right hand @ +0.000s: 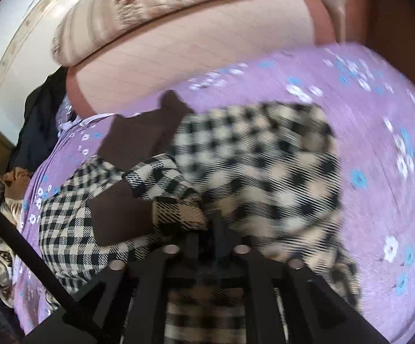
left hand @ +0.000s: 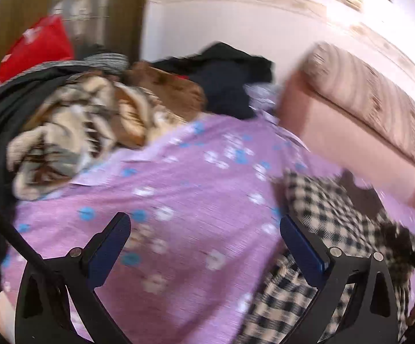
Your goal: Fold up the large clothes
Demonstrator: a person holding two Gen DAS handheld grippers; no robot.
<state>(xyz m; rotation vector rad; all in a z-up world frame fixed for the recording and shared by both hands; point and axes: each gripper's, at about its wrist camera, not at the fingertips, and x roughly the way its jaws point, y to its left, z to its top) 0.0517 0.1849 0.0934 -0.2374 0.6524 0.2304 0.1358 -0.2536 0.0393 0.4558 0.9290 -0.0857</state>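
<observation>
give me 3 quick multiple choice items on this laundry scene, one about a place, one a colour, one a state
1. The checked garment lies on:
A. the purple flowered sheet
B. a bare floor
C. a chair

2. The bag behind the clothes pile is:
A. green
B. red
C. yellow

3. The left claw is:
A. shut on the garment
B. open, holding nothing
C. shut on the sheet

Answers:
1 A, purple sheet shows all round the checks.
2 B, the red bag sits at the upper left.
3 B, its fingers stand wide apart with nothing between them.
</observation>
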